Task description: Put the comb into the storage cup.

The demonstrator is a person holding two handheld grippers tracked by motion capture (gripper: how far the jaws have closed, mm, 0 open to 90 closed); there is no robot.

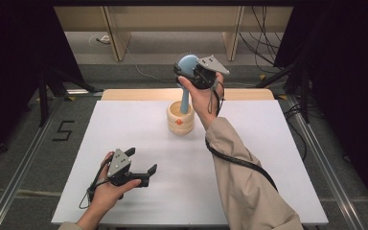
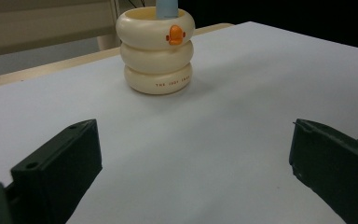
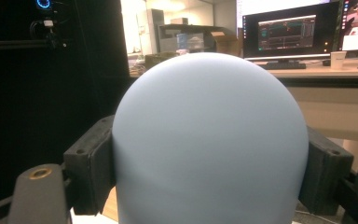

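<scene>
A: Where is the blue brush sitting?
B: Its rounded head is sitting between the right gripper jaws, which are clamping its sides, with the handle standing in the cream holder.
A: And the left gripper?
B: It's hovering wide apart, holding nothing, near the table edge.

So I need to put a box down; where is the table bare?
Bare: the white table right of the sleeve, and the far left corner beyond the left gripper. Crowded: around the cream holder, where the right gripper grips the blue brush.
</scene>
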